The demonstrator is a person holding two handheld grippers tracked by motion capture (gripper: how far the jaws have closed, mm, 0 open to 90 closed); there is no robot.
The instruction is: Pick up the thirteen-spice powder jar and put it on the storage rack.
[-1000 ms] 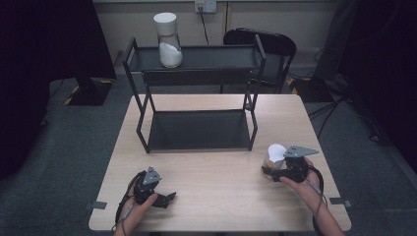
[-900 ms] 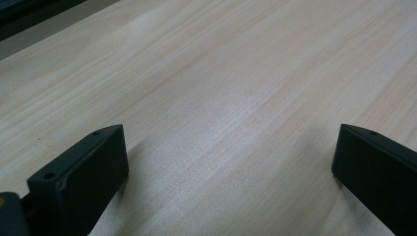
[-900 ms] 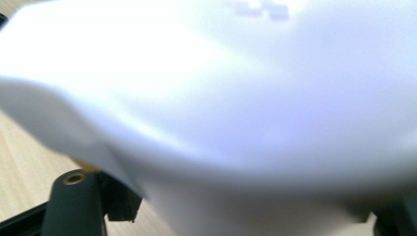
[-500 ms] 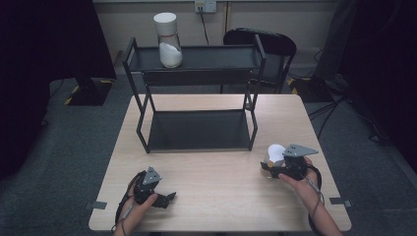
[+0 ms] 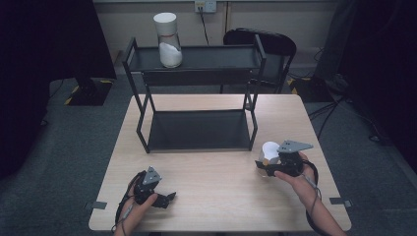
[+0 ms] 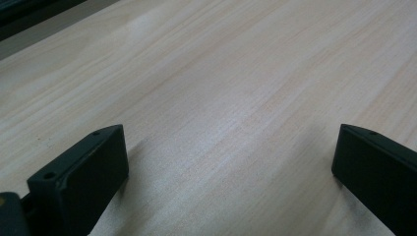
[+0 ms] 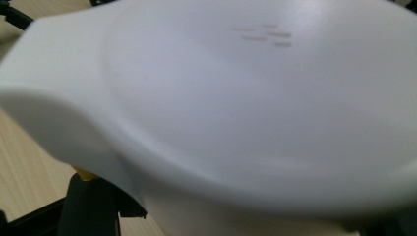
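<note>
While the left gripper (image 5: 164,199) stays put, jaws wide and empty, the right gripper (image 5: 264,164) has drifted slightly toward the person, clamping a white cup (image 5: 270,150), mouth up.

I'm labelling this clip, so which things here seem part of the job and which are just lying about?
Likely part of the job:
right hand-held gripper, holding the white cup
black shelf rack
white-lidded jar on the rack's top shelf

Just about:
left hand-held gripper, open over bare table
chair behind
</note>
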